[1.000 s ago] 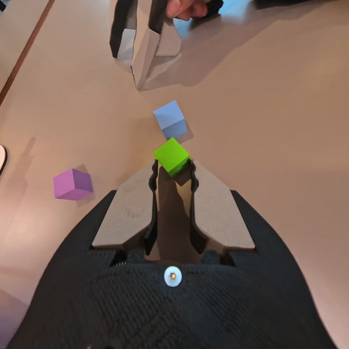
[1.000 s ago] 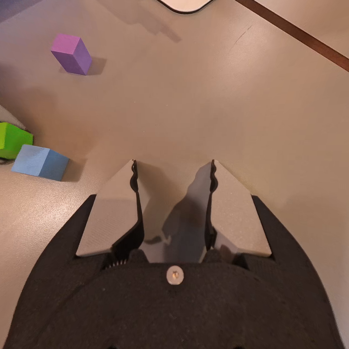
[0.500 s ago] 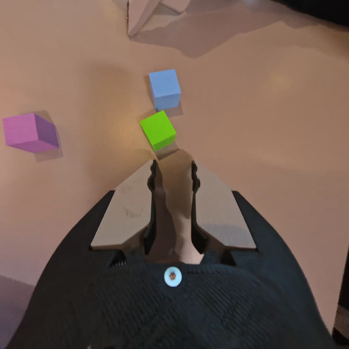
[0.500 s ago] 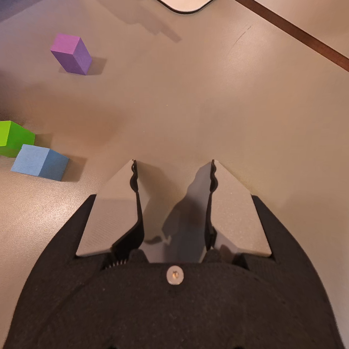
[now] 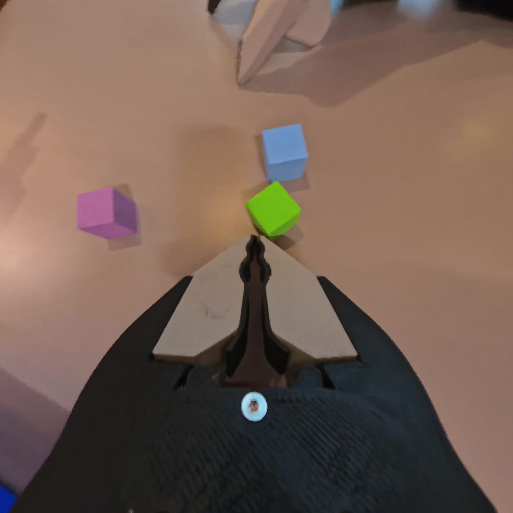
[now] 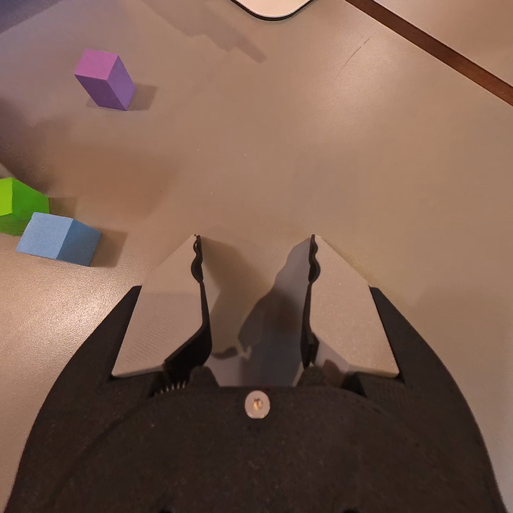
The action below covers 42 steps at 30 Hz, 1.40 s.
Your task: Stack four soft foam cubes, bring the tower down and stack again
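On the table [image 5: 388, 249], purple cube [image 5: 107, 212], green cube [image 5: 273, 212] and blue cube [image 5: 284, 151] lie loose, nothing stacked; left gripper [image 5: 254, 238] pinched together and empty, right gripper [image 6: 254, 238] spread apart.

Right gripper [image 6: 254, 241] with fingers spread over bare tan table [image 6: 305, 155], purple cube [image 6: 105, 79] far left, green cube [image 6: 16, 205] touching blue cube [image 6: 59, 238] at left edge

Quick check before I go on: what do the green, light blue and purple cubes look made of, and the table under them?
Green cube, light blue cube and purple cube: probably soft foam, matte, each one solid colour. The light blue one shows a fine grainy, porous surface up close, and none of them glints. Table: smooth beige top, likely laminate, with a faint sheen and a thin dark scratch.
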{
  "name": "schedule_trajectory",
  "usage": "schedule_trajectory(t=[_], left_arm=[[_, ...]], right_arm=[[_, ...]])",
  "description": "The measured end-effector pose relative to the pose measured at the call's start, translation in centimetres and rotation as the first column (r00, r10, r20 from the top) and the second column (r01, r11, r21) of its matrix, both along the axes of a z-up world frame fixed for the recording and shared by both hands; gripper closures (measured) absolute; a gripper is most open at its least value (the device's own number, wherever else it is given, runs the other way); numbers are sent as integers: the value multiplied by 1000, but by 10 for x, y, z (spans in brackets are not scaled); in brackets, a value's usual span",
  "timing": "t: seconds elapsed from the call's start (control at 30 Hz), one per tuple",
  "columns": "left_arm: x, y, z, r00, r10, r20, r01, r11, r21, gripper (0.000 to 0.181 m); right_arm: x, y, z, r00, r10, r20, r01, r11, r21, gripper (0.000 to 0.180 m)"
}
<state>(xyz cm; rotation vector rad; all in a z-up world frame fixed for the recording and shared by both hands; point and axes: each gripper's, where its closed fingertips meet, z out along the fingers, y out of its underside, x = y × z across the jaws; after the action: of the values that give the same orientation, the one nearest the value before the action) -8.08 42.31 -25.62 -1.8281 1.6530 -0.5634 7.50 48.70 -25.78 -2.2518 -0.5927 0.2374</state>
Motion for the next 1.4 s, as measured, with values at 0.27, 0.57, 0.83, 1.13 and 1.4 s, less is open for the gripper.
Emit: schedule_trajectory(t=[0.27,0.57,0.83,1.13,1.4], left_arm=[[5,-16,0,996,-89,-19,90,995,42,181],[5,-16,1,997,-74,16,74,996,-53,164],[20,12,1,996,64,64,-67,997,40,181],[19,29,2,986,158,57,-164,978,129,174],[8,44,7,969,244,41,-247,948,203,148]], right_arm=[[0,0,0,1000,0,0,0,1000,0,104],[0,0,0,1000,1,1,-1,1000,0,104],[-1,-1,0,1000,4,1,-4,1000,0,103],[-1,-1,0,1000,4,1,-4,1000,0,103],[-1,-1,0,1000,4,1,-4,1000,0,104]])
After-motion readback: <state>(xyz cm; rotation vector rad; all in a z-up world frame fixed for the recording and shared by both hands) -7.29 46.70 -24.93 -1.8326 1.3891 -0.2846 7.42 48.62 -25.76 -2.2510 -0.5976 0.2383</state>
